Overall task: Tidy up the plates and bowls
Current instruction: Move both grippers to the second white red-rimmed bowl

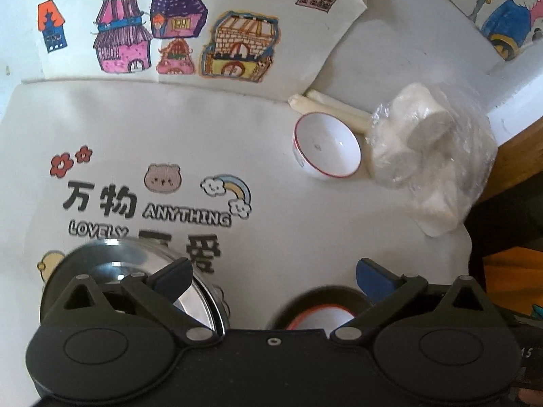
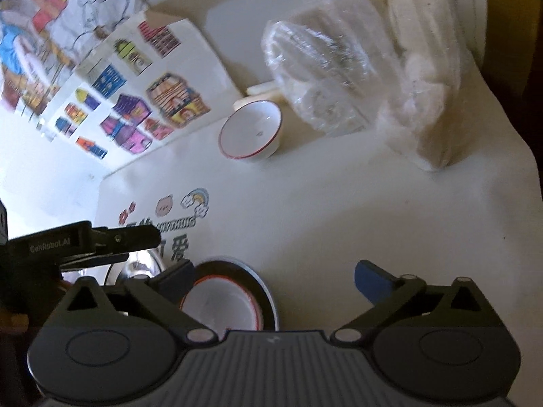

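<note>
Two open claws, one bowl left to fetch

Two claws hang over a white counter (image 2: 339,203), both spread wide and holding nothing. The left claw (image 1: 273,279) stands above a steel bowl (image 1: 112,261) at its left finger and a black dish (image 1: 317,296) with a red-rimmed white bowl (image 1: 319,317) nested in it at its lower edge. The right claw (image 2: 275,279) looks down on that same nested bowl (image 2: 220,308) inside the black dish (image 2: 261,285), just beside its left finger, with the other claw (image 2: 101,240) reaching in from the left over the steel bowl (image 2: 142,264).

A second red-rimmed white bowl (image 1: 325,146) sits upright and alone, well ahead of both claws, beside a plastic-wrapped bundle of white rolls (image 1: 431,156) and in front of pale sticks (image 1: 332,101). From the right claw that bowl (image 2: 251,130) lies ahead and slightly left; from the left claw, ahead and to the right. Judged from these views, neither hand is clearly nearer, and the stray bowl looks the likely next pick for stacking. The wrapped bundle (image 2: 322,78) crowds its far side, so an approach from the near rim seems safer.
</note>
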Action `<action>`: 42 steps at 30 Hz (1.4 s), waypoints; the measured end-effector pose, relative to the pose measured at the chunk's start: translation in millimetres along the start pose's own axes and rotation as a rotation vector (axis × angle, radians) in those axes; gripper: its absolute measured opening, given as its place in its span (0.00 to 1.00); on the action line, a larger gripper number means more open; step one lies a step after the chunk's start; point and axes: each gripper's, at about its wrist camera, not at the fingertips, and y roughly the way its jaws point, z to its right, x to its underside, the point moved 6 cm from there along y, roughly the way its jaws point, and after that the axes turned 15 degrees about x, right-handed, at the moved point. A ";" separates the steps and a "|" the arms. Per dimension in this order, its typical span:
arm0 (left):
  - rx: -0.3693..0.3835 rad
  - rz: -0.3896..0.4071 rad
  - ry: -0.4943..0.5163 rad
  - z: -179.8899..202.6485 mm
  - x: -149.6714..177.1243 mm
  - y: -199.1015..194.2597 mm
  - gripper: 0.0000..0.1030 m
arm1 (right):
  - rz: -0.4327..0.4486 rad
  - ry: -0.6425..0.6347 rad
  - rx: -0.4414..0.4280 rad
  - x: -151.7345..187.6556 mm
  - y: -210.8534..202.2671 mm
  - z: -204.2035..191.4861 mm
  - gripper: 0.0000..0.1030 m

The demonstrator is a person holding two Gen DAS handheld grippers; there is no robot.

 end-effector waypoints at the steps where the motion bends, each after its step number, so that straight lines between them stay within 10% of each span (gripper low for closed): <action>1: -0.003 0.007 0.005 -1.2 -2.9 1.2 0.99 | -0.001 0.011 0.006 -1.7 2.3 1.5 1.00; 23: 0.005 -0.013 0.098 -22.1 -114.6 83.4 0.99 | 0.030 0.203 0.054 -70.2 63.0 -10.6 1.00; 42: -0.094 -0.119 0.240 -15.6 -128.8 123.1 0.93 | 0.056 0.248 0.103 -91.2 104.3 -26.4 0.84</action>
